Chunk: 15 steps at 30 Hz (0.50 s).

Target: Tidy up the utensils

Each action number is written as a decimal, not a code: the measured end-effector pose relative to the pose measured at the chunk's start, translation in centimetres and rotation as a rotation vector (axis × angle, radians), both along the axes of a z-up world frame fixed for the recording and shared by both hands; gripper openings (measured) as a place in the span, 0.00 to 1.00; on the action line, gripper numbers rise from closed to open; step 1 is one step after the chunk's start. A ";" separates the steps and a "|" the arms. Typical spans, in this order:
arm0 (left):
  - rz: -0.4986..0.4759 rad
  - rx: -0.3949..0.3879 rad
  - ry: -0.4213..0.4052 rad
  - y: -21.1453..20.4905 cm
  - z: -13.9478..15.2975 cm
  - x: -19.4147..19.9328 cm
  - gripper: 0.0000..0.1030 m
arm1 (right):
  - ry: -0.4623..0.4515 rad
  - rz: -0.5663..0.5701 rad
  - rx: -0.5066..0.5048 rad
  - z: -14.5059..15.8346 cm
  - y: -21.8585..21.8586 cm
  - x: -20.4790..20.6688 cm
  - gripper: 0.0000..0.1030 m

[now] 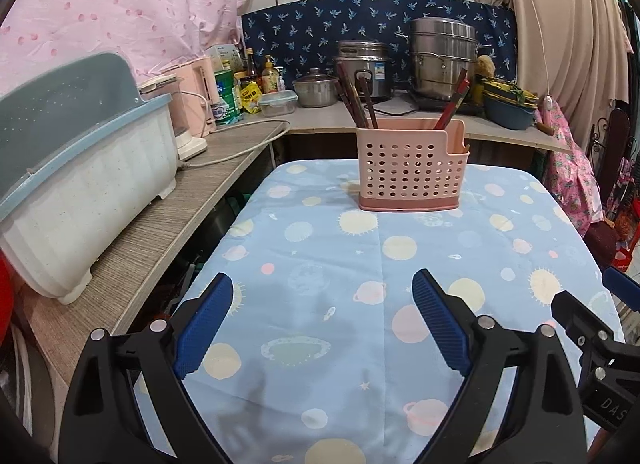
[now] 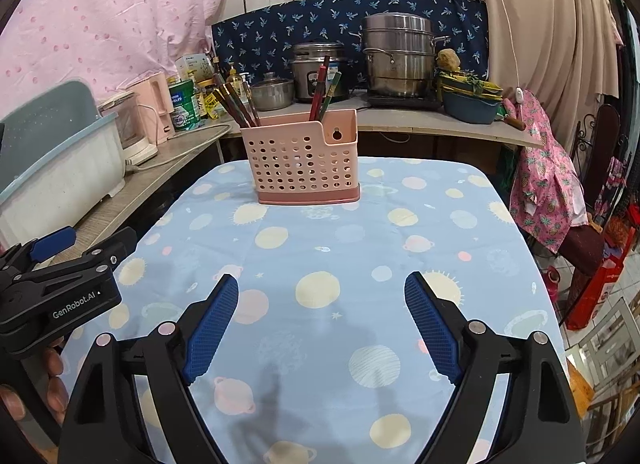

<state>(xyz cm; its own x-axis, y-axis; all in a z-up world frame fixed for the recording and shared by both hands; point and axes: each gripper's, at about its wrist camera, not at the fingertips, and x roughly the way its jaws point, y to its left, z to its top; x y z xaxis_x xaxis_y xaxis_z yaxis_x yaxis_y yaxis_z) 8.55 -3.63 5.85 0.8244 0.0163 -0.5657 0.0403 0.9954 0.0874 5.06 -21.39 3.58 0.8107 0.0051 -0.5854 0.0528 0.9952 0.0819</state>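
Observation:
A pink perforated utensil holder (image 1: 412, 166) stands upright at the far end of the table with the blue planet-print cloth (image 1: 320, 264); it also shows in the right wrist view (image 2: 306, 160). Brown chopsticks (image 1: 354, 100) lean in its left compartment and red ones (image 1: 452, 104) in its right. In the right wrist view the brown chopsticks (image 2: 236, 102) and the red and green ones (image 2: 324, 94) stick up the same way. My left gripper (image 1: 322, 284) is open and empty above the near cloth. My right gripper (image 2: 322, 288) is open and empty beside it.
A white and blue dish rack (image 1: 80, 184) sits on the wooden counter (image 1: 168, 224) at left. Pots, a rice cooker (image 1: 366, 68), a steamer (image 1: 442, 58) and bottles crowd the back counter. Pink clothing (image 2: 548, 168) hangs over a chair at right.

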 end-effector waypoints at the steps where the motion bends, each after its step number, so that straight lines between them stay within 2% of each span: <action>1: 0.004 0.006 -0.004 -0.1 0.1 -0.1 0.84 | -0.001 -0.001 0.001 0.0 0.0 0.0 0.80; 15: 0.023 0.051 -0.031 -1.1 0.4 -0.7 0.84 | -0.004 0.000 0.033 -0.4 -0.9 -0.3 0.80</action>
<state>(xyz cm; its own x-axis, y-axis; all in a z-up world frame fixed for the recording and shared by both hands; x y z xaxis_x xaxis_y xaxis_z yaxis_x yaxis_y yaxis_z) 7.81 -4.78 6.27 0.8408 0.0638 -0.5376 0.0136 0.9902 0.1387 4.78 -22.30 3.18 0.8130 0.0243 -0.5818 0.0528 0.9919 0.1152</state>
